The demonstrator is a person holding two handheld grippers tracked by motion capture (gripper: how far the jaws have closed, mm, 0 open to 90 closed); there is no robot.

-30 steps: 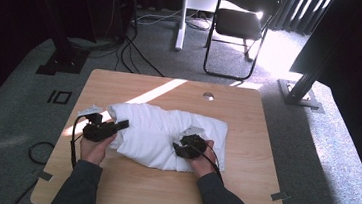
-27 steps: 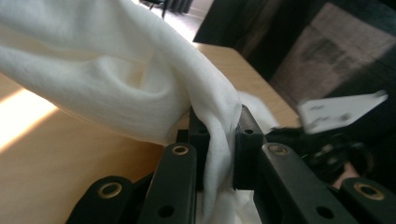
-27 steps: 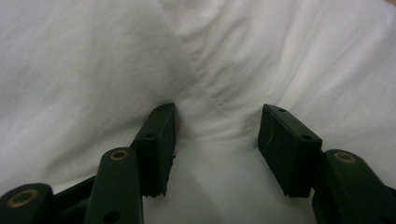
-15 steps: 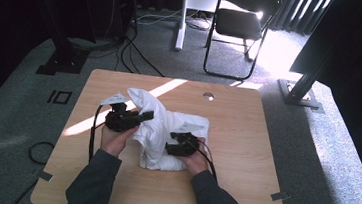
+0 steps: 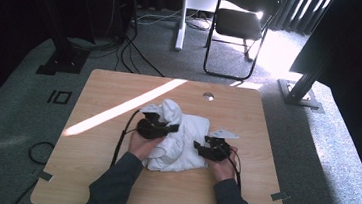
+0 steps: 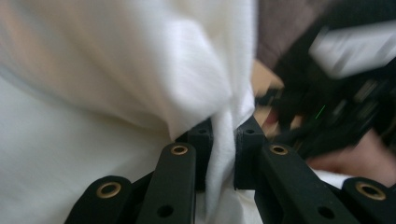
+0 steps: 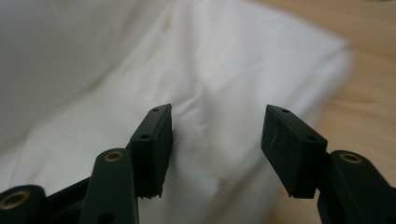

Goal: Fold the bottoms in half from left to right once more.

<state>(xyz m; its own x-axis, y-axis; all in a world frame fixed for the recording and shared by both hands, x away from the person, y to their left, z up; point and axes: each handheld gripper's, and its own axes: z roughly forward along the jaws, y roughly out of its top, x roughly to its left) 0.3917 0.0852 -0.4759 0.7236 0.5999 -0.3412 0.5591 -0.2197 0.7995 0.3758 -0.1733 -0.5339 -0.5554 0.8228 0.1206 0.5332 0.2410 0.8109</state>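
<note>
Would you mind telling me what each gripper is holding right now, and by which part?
The left gripper pinches a raised fold of the white cloth between its jaws. The right gripper stands open over the cloth and holds nothing.

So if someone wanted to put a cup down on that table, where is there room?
The table is bare along its left side, from the sunlit stripe to the near edge, and along the right edge and far corners. The middle is crowded: the white cloth, the left gripper shut on it, and the open right gripper.
</note>
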